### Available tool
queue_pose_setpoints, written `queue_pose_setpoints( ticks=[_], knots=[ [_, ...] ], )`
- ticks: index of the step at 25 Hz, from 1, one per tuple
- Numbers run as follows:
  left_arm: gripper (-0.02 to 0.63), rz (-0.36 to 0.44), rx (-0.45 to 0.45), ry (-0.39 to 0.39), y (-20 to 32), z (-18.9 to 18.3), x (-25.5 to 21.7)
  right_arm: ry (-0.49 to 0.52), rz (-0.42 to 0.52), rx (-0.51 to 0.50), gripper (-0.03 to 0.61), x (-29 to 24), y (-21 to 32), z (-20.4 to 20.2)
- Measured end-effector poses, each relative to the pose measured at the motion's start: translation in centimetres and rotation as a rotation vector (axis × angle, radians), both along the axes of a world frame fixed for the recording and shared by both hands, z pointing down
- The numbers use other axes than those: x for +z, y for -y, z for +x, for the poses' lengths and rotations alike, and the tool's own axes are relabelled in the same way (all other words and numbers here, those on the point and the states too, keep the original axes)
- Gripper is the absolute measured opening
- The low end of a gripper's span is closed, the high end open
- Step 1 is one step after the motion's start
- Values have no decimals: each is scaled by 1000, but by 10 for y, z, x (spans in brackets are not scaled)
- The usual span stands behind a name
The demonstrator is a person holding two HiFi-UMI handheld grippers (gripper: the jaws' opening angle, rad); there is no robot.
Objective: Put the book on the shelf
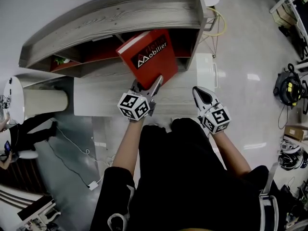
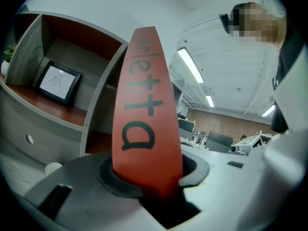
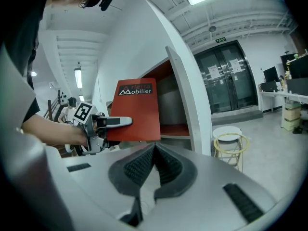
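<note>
While the left tongs [image 1: 155, 84] pinch the red book [image 1: 149, 54] at the shelf [image 1: 120, 8] front, the right tongs [image 1: 201, 96] hang pressed together with nothing between them.
Head view: the book is tilted over the white worktop [image 1: 101, 100], its lower corner clamped in the left tongs and its upper part against the open right-hand compartment; the right tongs sit just to the right, apart from the book. Left gripper view: the book's red spine rises straight out from between both pads, with a framed picture [image 2: 57, 82] in a compartment to the left. Right gripper view: the ribbed pads meet, and the book is ahead and to the left, before the shelf's opening.
</note>
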State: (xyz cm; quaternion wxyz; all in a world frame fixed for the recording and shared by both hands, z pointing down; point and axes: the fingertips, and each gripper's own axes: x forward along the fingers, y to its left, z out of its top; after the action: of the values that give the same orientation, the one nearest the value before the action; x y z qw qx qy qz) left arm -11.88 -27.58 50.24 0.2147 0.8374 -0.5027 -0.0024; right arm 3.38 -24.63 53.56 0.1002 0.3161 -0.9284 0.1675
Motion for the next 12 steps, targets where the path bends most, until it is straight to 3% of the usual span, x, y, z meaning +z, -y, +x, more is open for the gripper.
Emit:
queue_pose_setpoints(
  ticks=[12],
  knots=[
    [167,18,124,0,57,24,14,-7,24,102,0,-3,14,29]
  ],
)
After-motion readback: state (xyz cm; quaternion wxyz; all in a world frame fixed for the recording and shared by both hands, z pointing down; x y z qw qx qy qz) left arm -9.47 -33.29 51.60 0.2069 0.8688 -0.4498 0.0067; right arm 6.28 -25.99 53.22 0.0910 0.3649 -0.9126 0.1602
